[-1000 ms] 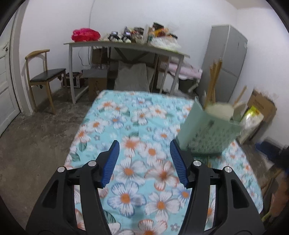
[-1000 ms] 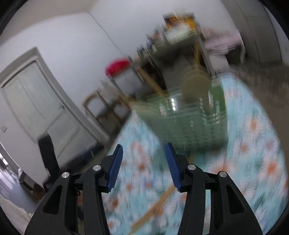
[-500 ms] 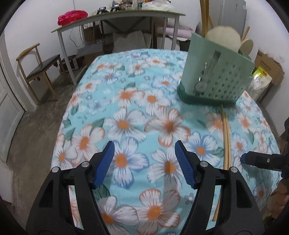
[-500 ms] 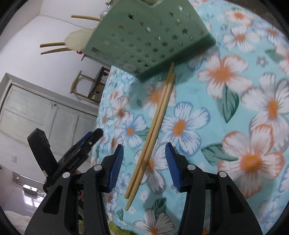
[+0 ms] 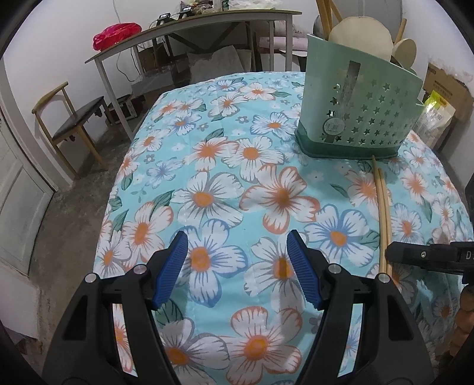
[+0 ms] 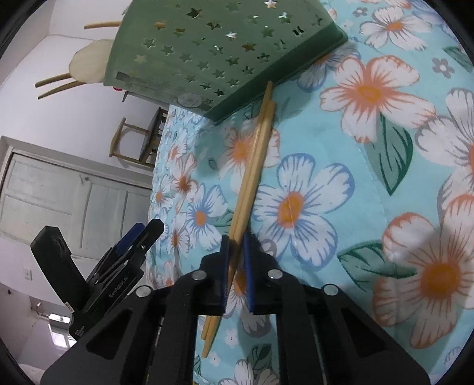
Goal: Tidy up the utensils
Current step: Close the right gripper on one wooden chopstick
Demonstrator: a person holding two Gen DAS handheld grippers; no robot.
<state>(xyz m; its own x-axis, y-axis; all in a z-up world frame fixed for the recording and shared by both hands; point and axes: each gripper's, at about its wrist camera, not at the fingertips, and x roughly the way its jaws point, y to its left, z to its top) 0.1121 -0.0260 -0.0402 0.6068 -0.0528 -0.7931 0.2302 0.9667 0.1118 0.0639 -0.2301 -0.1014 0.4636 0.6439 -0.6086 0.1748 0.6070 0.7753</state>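
Observation:
A pair of wooden chopsticks (image 6: 254, 165) lies on the floral tablecloth (image 6: 355, 177), tips against the base of a green star-holed utensil basket (image 6: 207, 50). My right gripper (image 6: 236, 237) is shut on the chopsticks near their lower third. In the left wrist view the chopsticks (image 5: 380, 207) lie right of centre, the basket (image 5: 361, 112) holds wooden spoons and chopsticks, and the right gripper (image 5: 391, 254) reaches in from the right. My left gripper (image 5: 237, 245) is open and empty above the cloth.
The left gripper (image 6: 139, 234) shows at the left of the right wrist view. Beyond the table (image 5: 237, 97) stand a chair (image 5: 71, 118), a grey cluttered desk (image 5: 189, 26), a door (image 5: 17, 189) and cardboard boxes (image 5: 447, 86).
My right gripper has dropped to the chopsticks and closed on them. My left gripper has tilted down toward the cloth and stays open.

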